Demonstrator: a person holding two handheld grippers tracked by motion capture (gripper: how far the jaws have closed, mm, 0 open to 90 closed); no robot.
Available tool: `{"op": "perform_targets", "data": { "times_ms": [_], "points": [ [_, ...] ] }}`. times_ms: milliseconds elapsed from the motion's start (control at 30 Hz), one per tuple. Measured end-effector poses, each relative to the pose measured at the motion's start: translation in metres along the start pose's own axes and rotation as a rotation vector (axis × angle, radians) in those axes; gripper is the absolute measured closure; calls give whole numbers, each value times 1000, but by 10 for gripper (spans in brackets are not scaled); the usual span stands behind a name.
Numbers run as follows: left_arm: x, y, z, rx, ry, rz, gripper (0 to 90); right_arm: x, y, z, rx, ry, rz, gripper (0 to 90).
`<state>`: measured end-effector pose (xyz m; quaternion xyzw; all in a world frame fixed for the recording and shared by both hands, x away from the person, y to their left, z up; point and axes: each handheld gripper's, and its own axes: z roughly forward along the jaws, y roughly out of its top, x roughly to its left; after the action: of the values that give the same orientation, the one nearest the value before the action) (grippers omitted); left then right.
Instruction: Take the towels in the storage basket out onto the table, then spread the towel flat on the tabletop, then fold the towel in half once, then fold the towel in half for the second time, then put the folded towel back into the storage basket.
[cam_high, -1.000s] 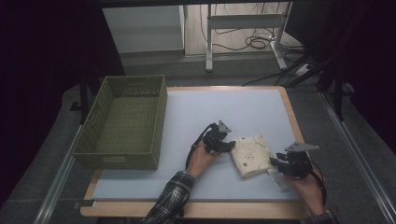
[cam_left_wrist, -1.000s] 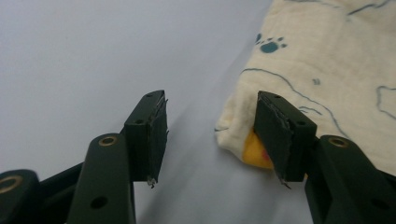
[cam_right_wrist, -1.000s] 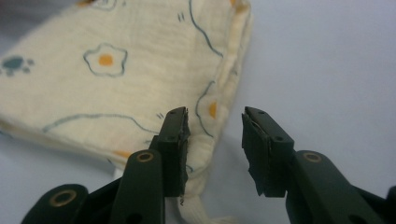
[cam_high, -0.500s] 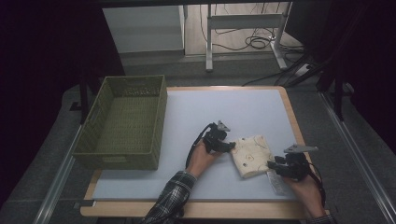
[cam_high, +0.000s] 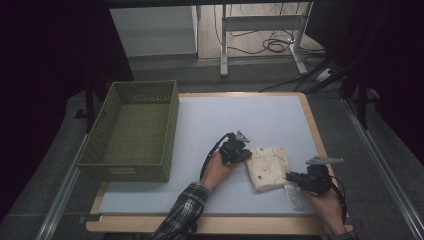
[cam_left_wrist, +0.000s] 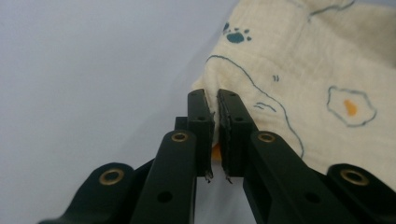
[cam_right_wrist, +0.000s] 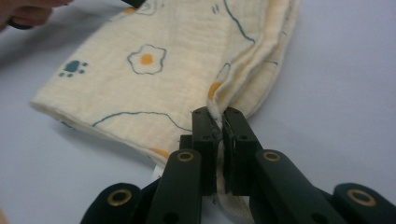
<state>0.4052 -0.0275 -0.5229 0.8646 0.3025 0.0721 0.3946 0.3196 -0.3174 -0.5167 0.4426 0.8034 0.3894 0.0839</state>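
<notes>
A folded cream cloth (cam_high: 268, 166) printed with eggs and paw marks lies on the pale table mat, towards the front right. My left gripper (cam_high: 245, 155) sits at its left corner, and its jaws have just closed, pinching the cloth's (cam_left_wrist: 299, 74) corner fold. At the cloth's lower right edge is my right gripper (cam_high: 291, 177); its jaws have just closed too and pinch a ridge of the cloth (cam_right_wrist: 154, 70). My left gripper (cam_left_wrist: 215, 105) and my right gripper (cam_right_wrist: 218, 122) each show fabric squeezed between the pads.
A green woven basket (cam_high: 131, 131) stands on the left of the table. A white label (cam_high: 296, 197) lies on the mat by the right hand. Beyond the table's far edge are desk legs and cables (cam_high: 265, 45) on the floor.
Both grippers' jaws have closed on the cloth's edges. The right gripper has slid slightly in towards the cloth; the left hand stays put.
</notes>
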Motion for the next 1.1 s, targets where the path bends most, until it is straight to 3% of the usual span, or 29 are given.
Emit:
{"op": "perform_targets", "data": {
  "times_ms": [267, 400, 1100],
  "points": [
    [4, 10, -20, -13, 18, 24, 842, 11, 8, -3, -33, 40, -19, 847],
    [8, 11, -31, -10, 39, 33, 839, 21, 15, 0, -36, 55, -53, 847],
    [26, 12, -72, -8, 114, 26, 832, 51, 49, 10, -75, 100, -124, 846]
  ]
}}
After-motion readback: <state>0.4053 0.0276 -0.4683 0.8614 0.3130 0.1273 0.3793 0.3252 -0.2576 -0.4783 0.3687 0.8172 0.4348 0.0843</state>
